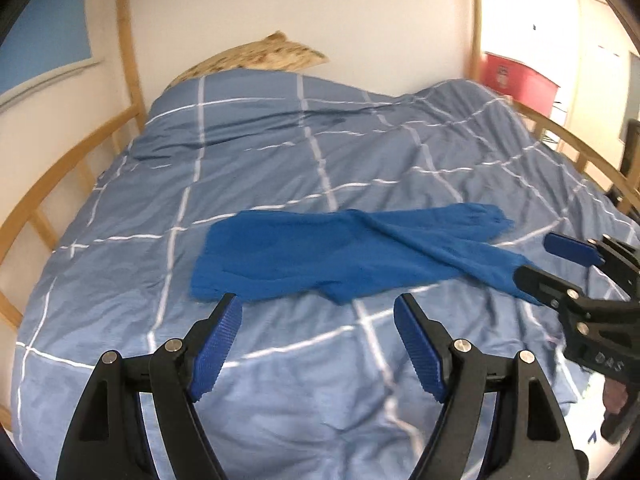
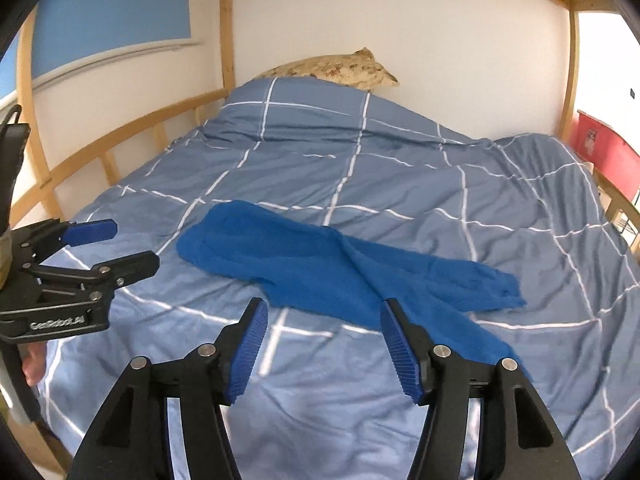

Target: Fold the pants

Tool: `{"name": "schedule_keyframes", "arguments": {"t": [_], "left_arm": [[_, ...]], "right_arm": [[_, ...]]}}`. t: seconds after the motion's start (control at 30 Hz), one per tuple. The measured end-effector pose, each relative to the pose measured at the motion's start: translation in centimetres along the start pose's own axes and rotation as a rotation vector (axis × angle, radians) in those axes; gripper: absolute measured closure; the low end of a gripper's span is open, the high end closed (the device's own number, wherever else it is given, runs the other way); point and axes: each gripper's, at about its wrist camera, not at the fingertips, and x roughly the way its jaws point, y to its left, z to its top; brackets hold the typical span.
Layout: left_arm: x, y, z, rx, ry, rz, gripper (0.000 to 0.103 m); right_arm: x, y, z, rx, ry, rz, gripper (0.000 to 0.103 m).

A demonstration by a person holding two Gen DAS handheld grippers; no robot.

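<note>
On the bed there's just one pair of blue pants (image 1: 320, 252), lying flat across the middle of the frame in both views, on a blue-grey duvet (image 1: 280, 152) with white grid lines; waist end toward the left, two legs running off to the right, and the legs cross over each other partway along. One patterned pillow (image 1: 264, 56) sits at the top centre against the wall; one wooden bed frame (image 1: 52, 184) curves along the left edge; one red box-looking thing (image 1: 520, 76) sits at the upper right, too blown out by light to read.

Stuff that's hard to make out: everything is a bit motion-smeared; in the left wrist view the end of the lower pant leg is covered by the other gripper at the right edge; in the right wrist view the lower leg runs behind the right-hand finger at the bottom; only a sliver of a hand (image 2: 34, 364) shows at the lower left, under the other tool.

Two grippers total; the left gripper (image 1: 318, 304) has its jaws spread wide with nothing between them, hovering just short of the waist edge, not touching the cloth; the right gripper (image 2: 322, 308) is also parted, a bit narrower, empty, above the near edge of the pants.
</note>
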Motion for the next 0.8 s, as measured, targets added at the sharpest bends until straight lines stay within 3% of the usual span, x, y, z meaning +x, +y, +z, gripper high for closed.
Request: {"name": "schedule_keyframes", "arguments": {"t": [0.4,0.57,0.8], "left_arm": [[1.4,-7.0,-0.9,0.091,0.003,-0.146,0.025],[4.0,-9.0,-1.0,0.130,0.039,-0.154,0.025],[7.5,-10.9,-0.7,0.154,0.055,-0.174,0.025]], "right_arm": [[-1.9,-6.1,-4.4,0.104,0.091,-0.114,0.043],[-0.2,-7.5,-6.2,0.154,0.161,-0.153,0.043],[2.4,-8.9,-7.4,0.090,0.236,-0.190,0.043]]}}
